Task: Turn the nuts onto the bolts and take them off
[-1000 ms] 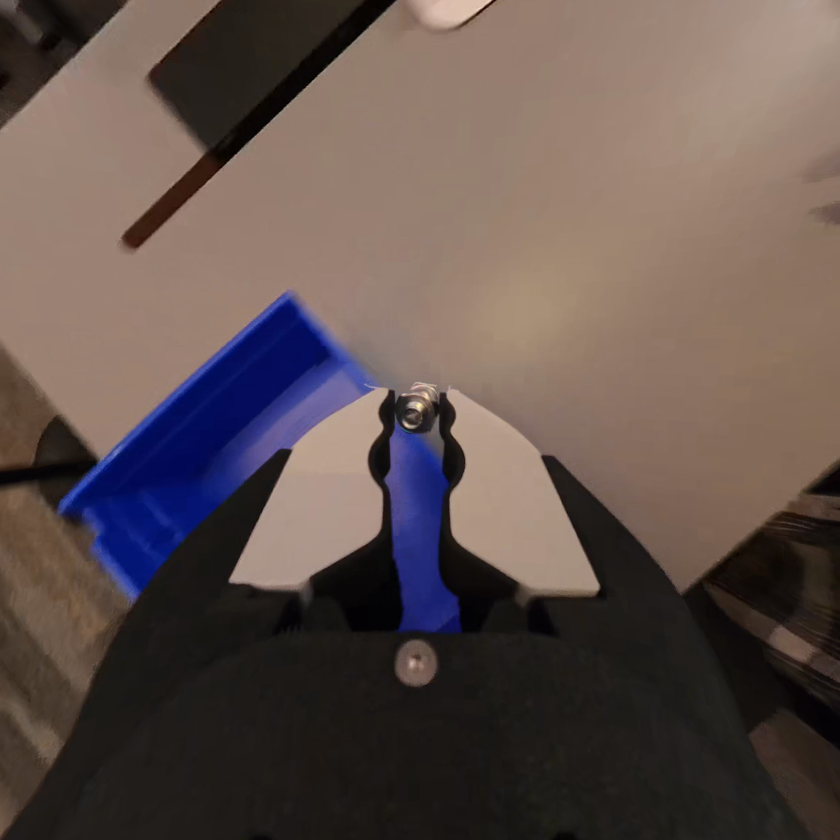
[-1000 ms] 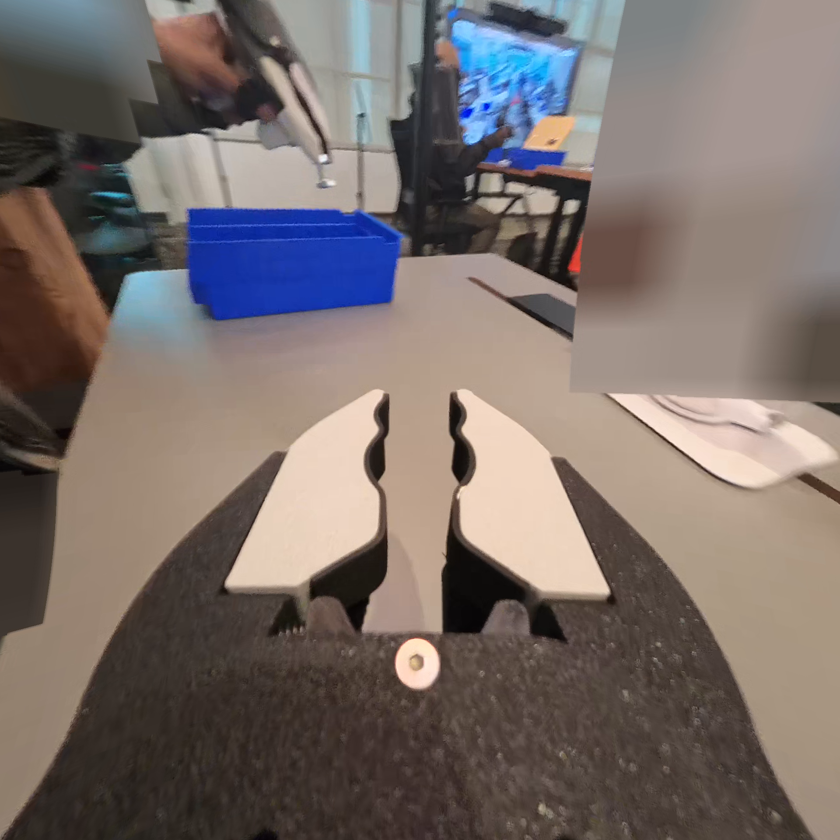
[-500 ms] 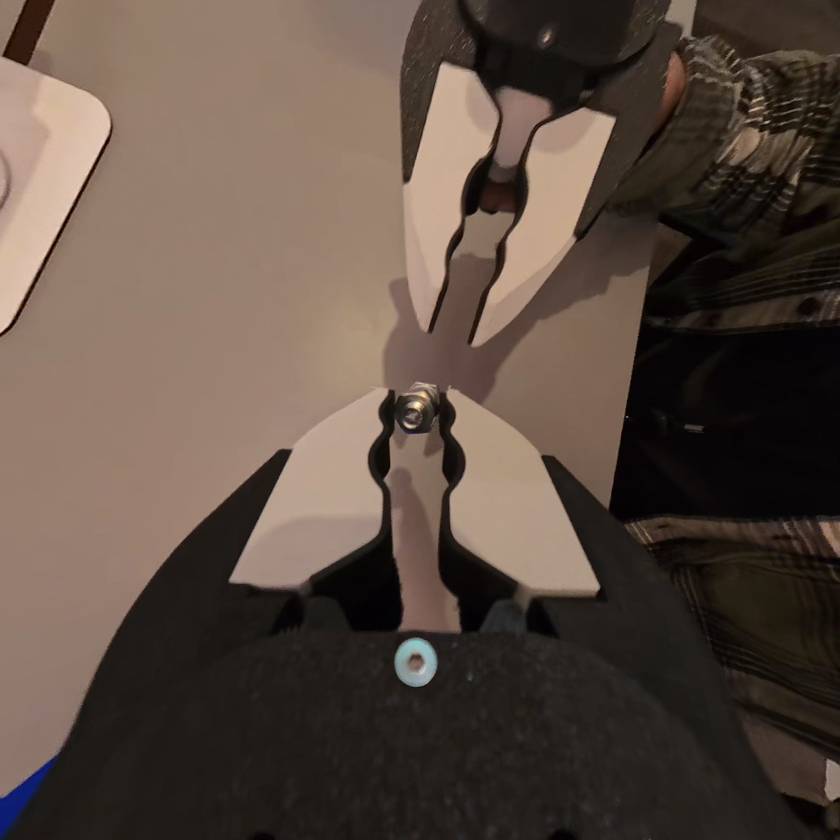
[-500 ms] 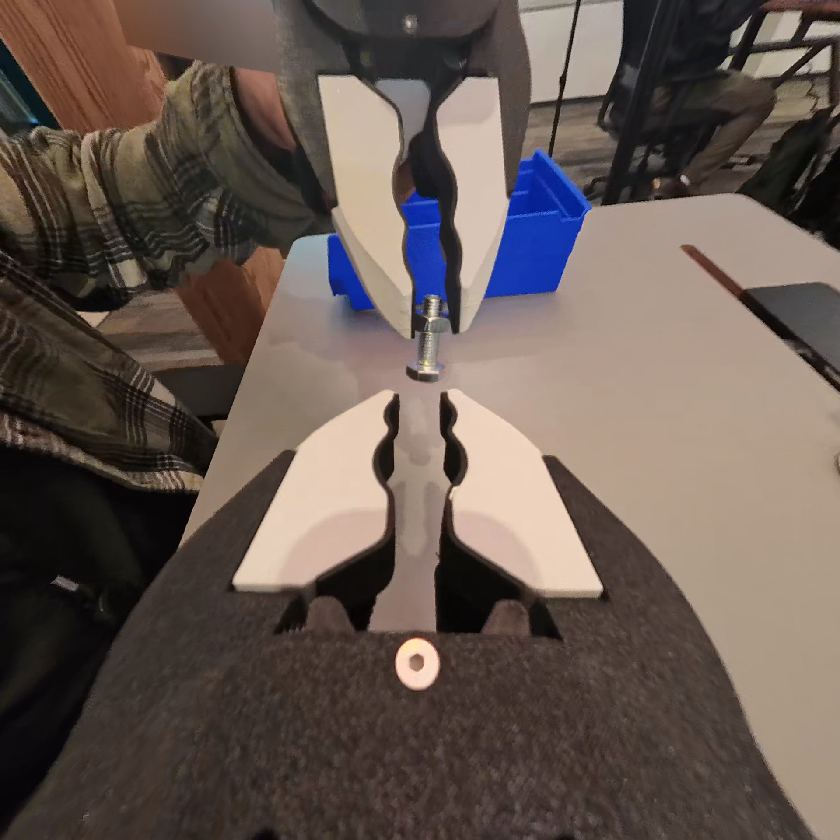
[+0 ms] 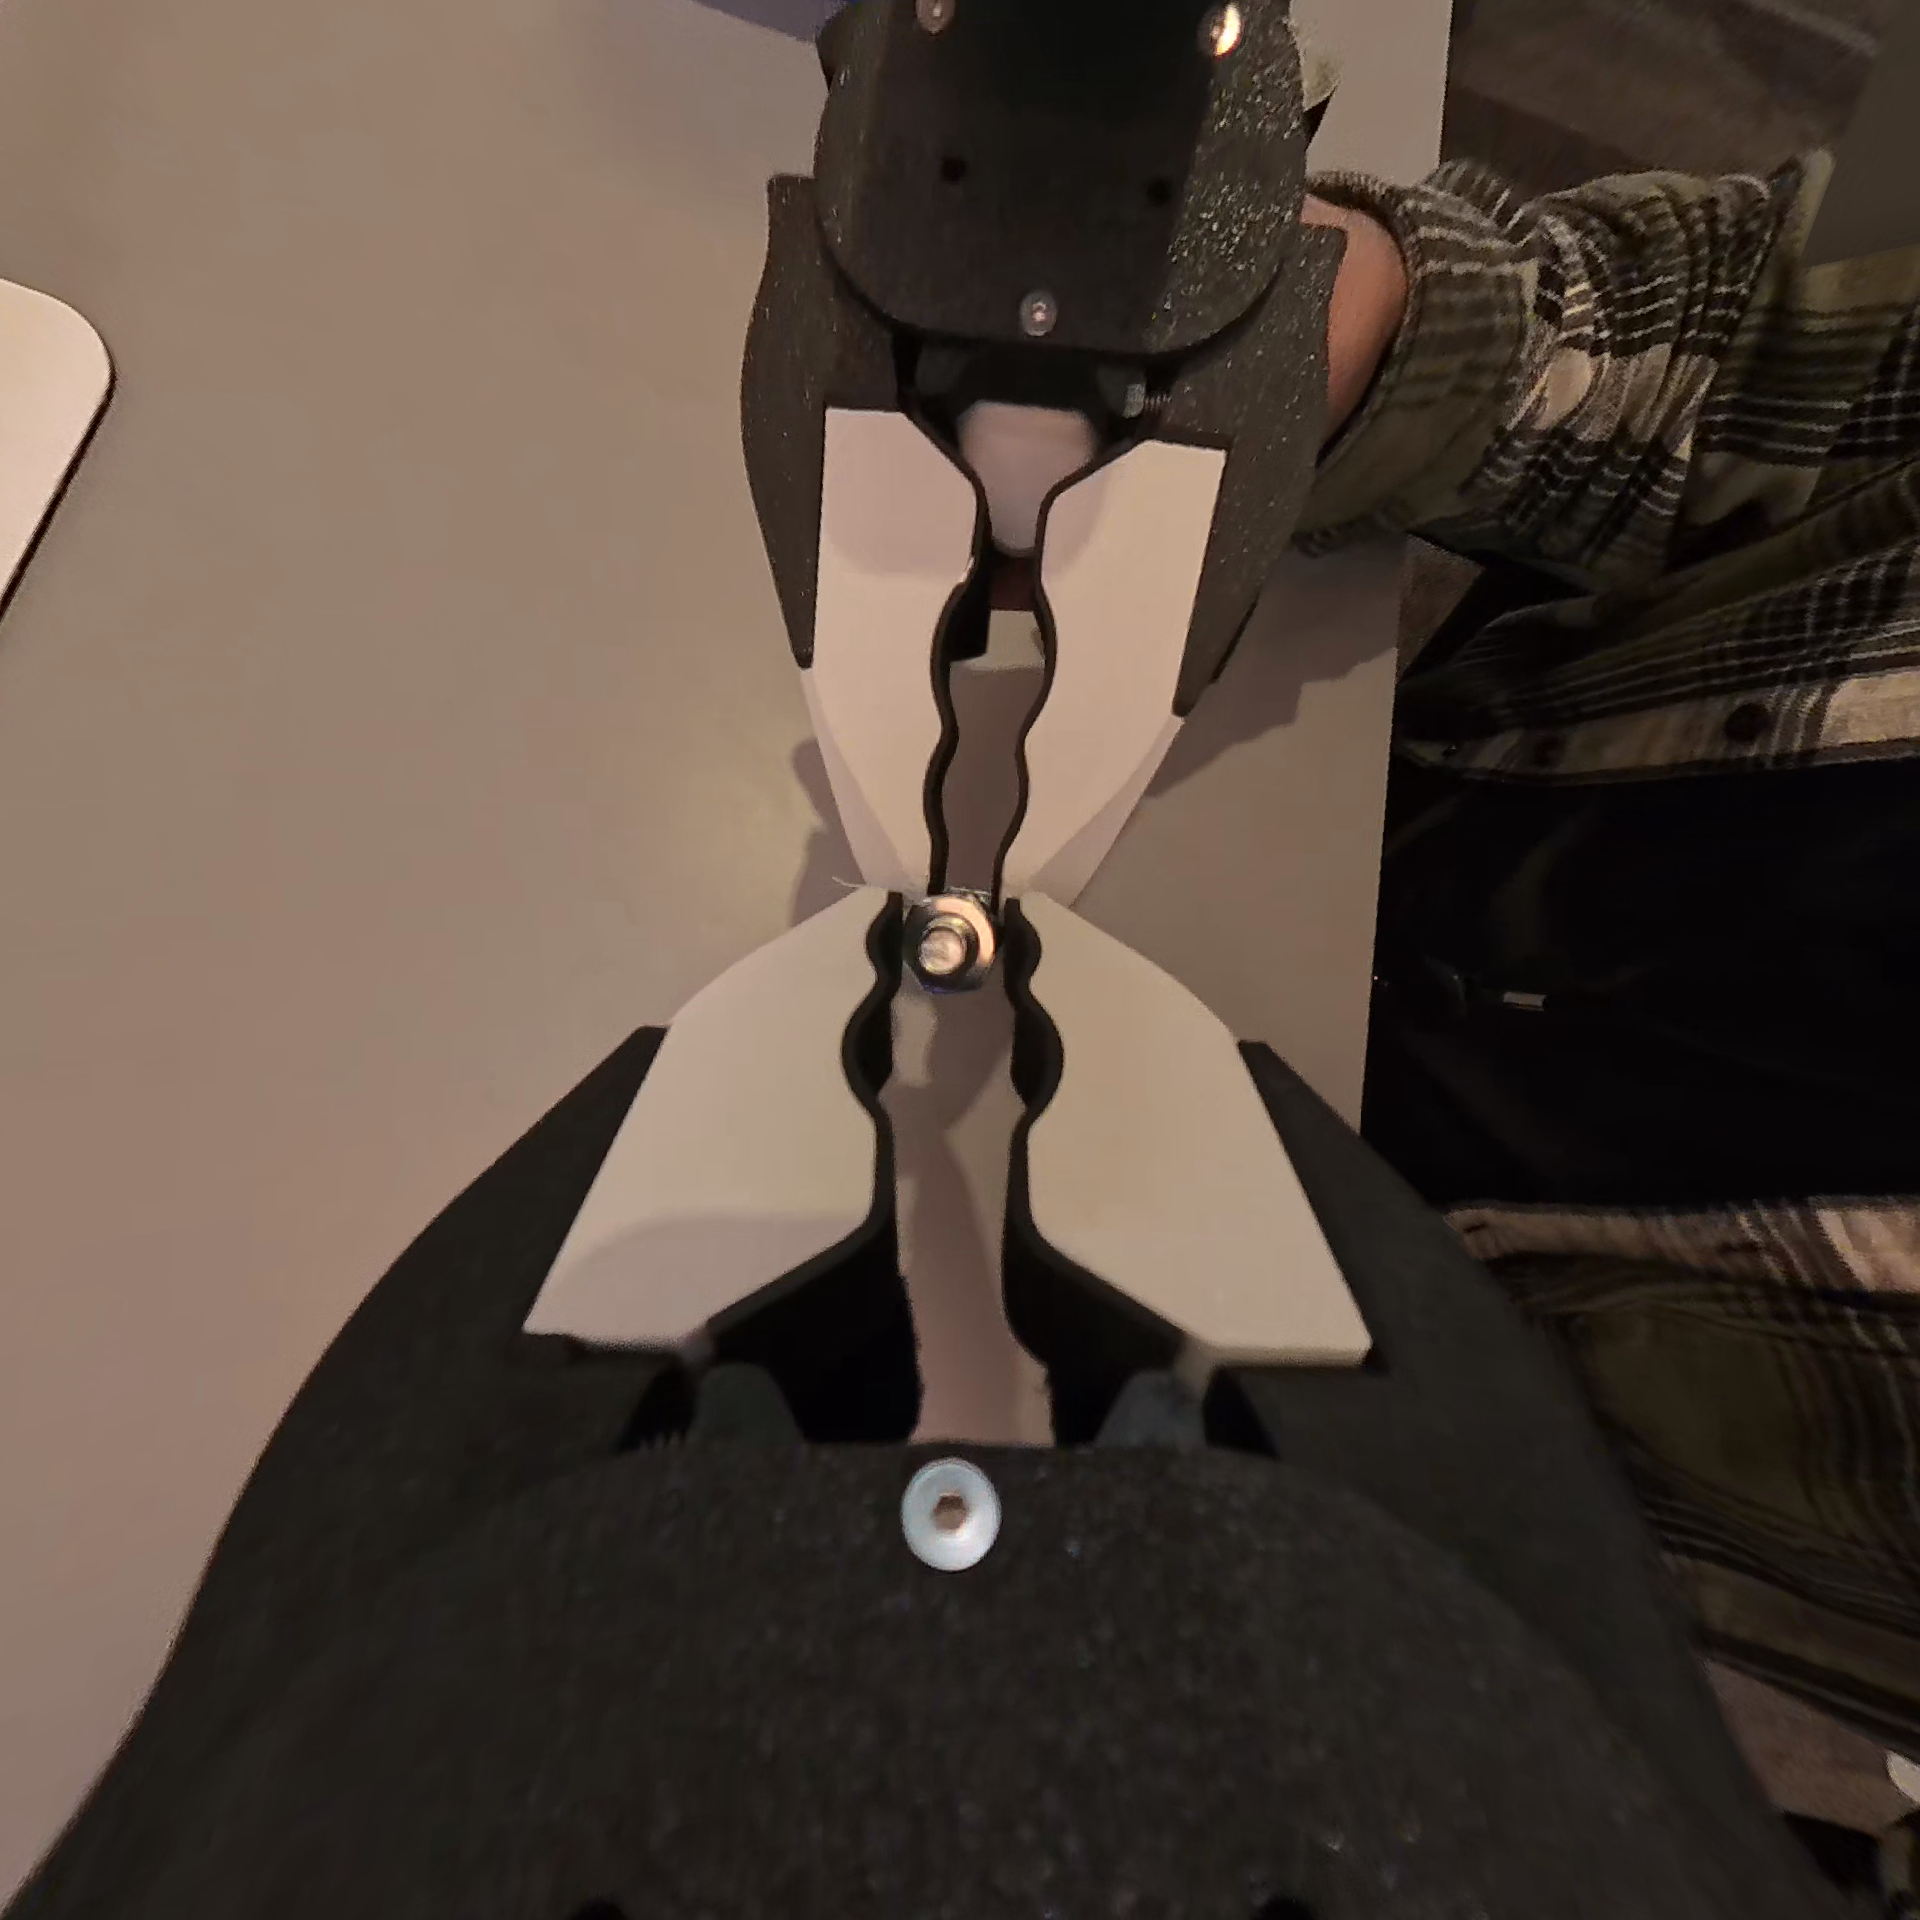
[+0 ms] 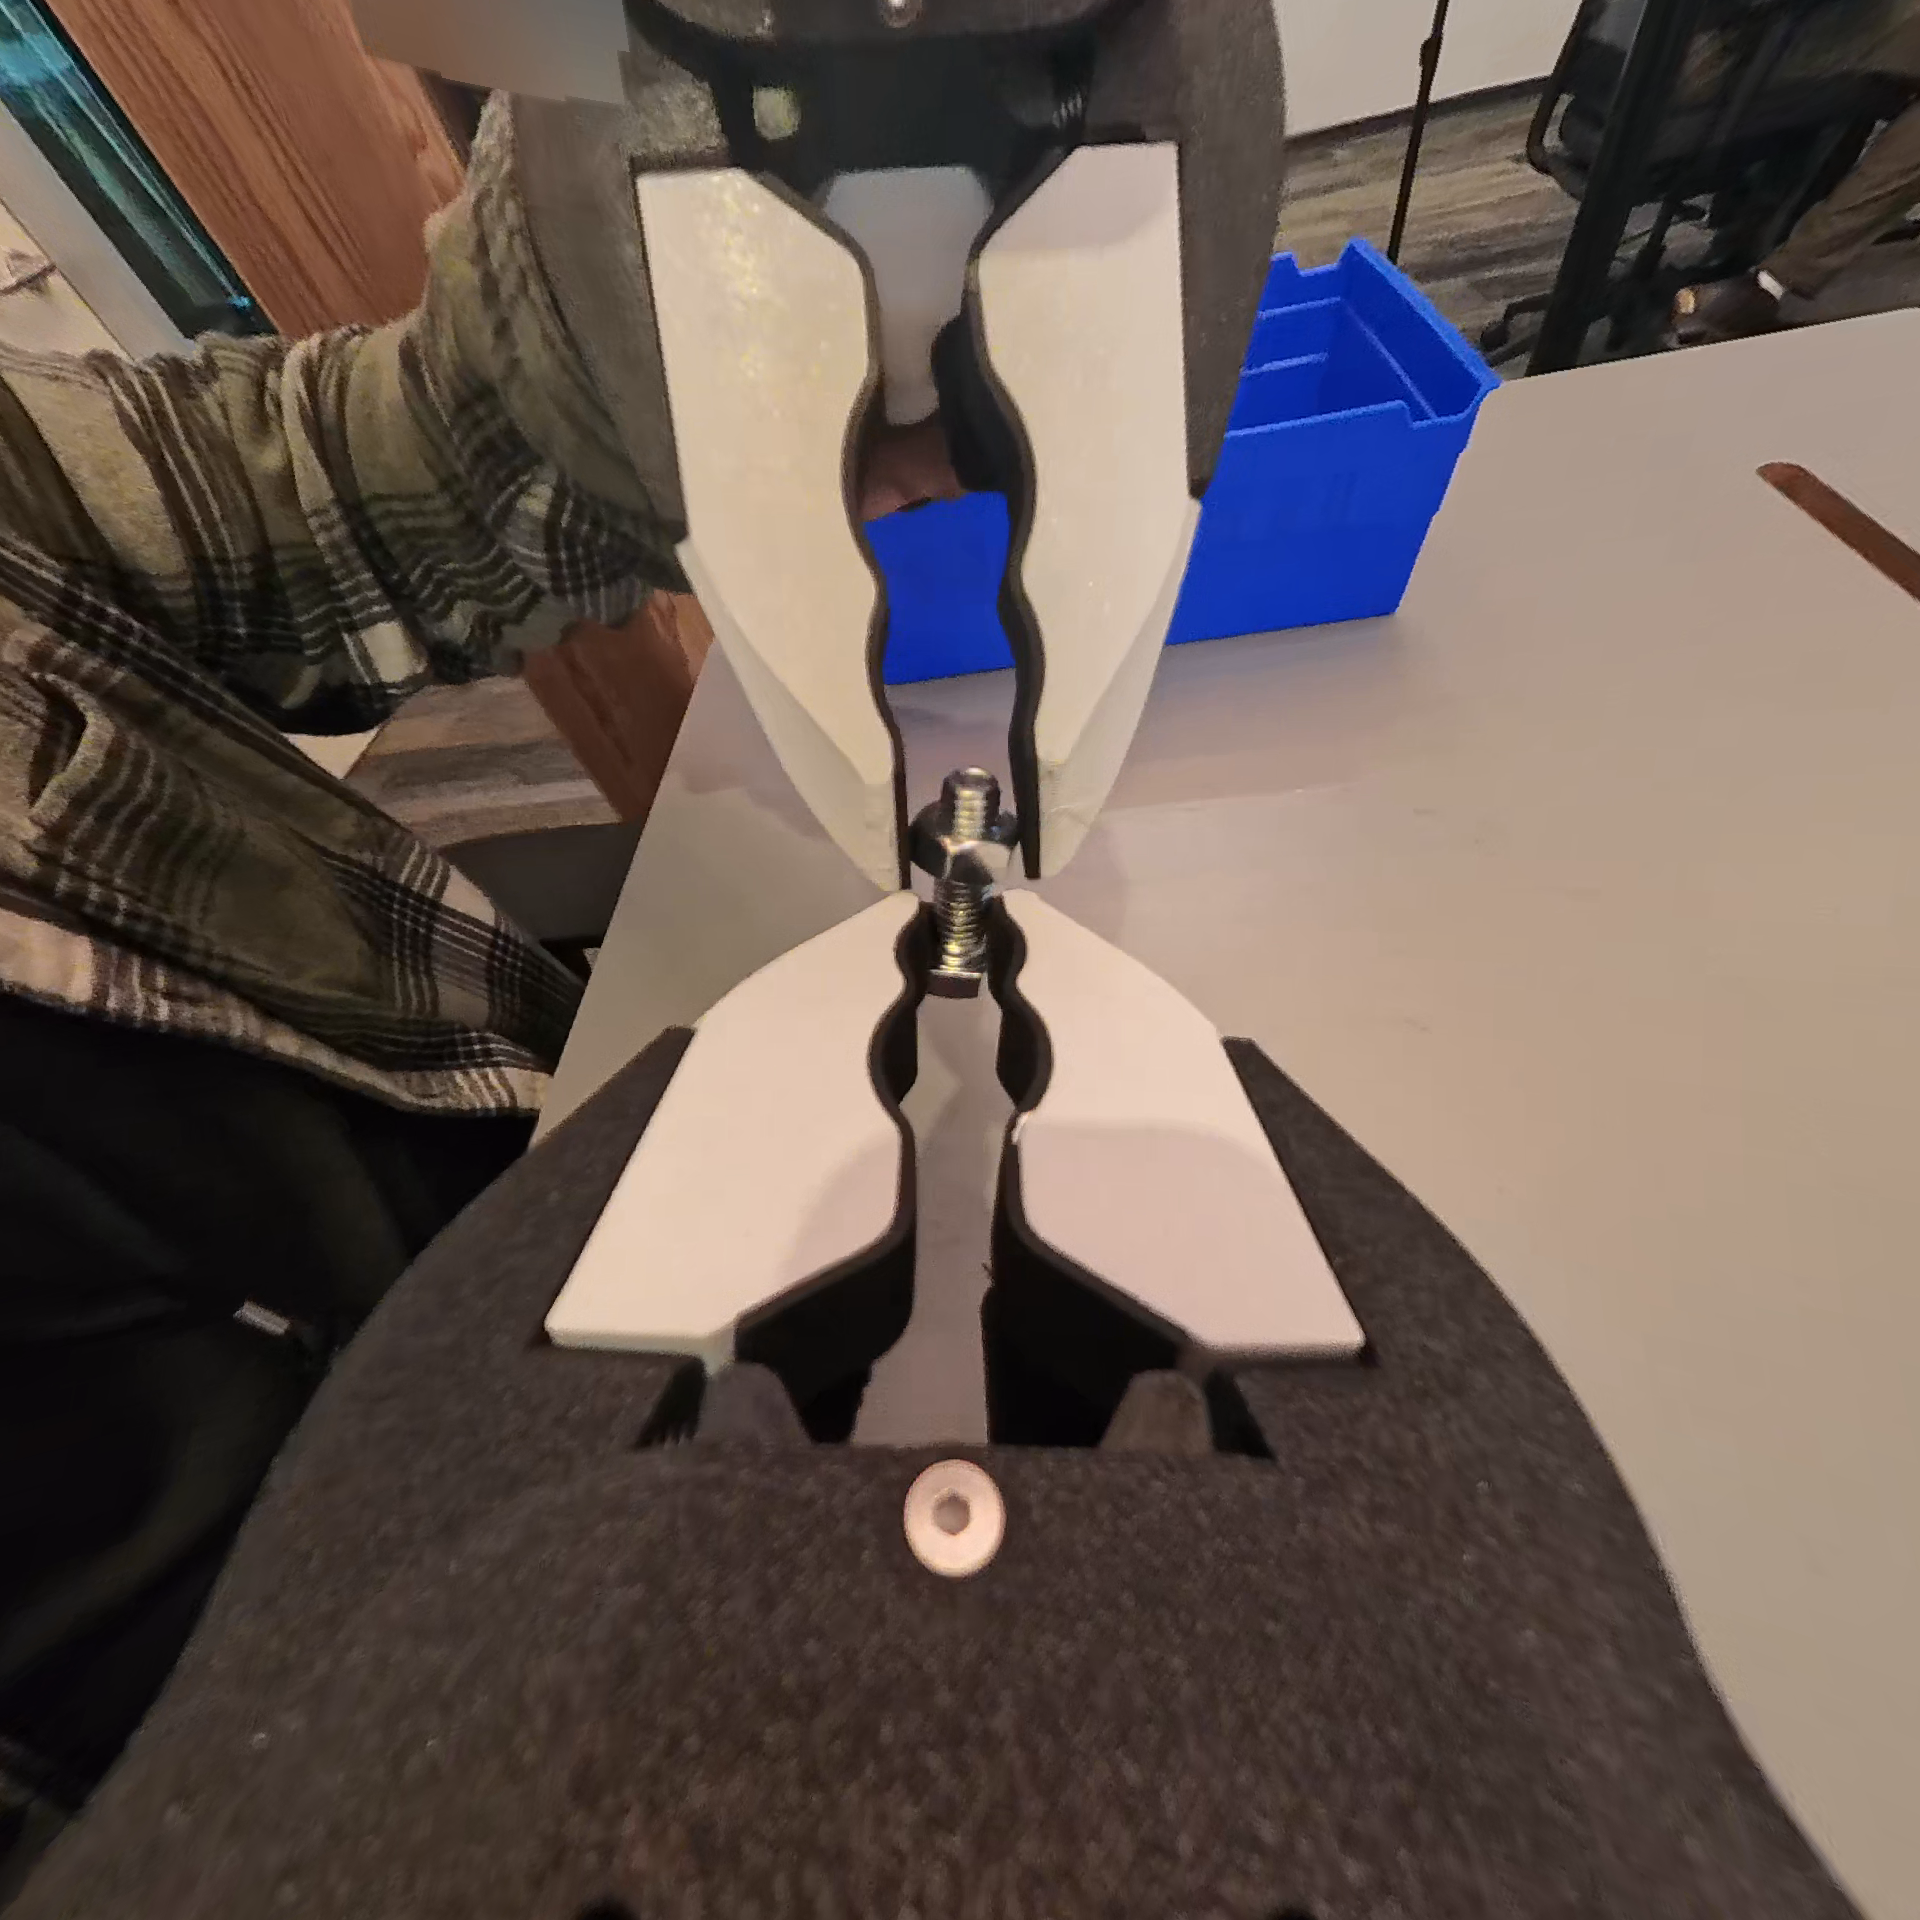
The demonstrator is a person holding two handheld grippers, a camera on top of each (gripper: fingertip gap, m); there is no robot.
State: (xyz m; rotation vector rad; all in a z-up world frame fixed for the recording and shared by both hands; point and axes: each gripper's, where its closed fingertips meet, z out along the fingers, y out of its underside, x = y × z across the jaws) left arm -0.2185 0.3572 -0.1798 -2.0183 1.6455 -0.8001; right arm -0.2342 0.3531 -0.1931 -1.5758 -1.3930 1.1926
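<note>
Nut (image 6: 961, 847) | left hand-held gripper (image 5: 948, 920) clamps it; bolt (image 6: 953, 940) only in right view | right hand-held gripper (image 6: 954, 914): grip unclear

Desk (image 6: 1558, 831): plain grey top. Blue bin (image 6: 1320, 499), open-topped, standing at its far corner. White board (image 5: 42, 416) lying at one edge

A grey table (image 6: 1455, 831) fills the near space, and a blue plastic bin (image 6: 1340, 488) with inner dividers stands on its far end. To the left of the table there is a brown wooden panel (image 6: 260, 156). Behind the bin lies a dark patterned carpet floor (image 6: 1340, 177), where a black office chair (image 6: 1662, 114) stands before a white wall.
</note>
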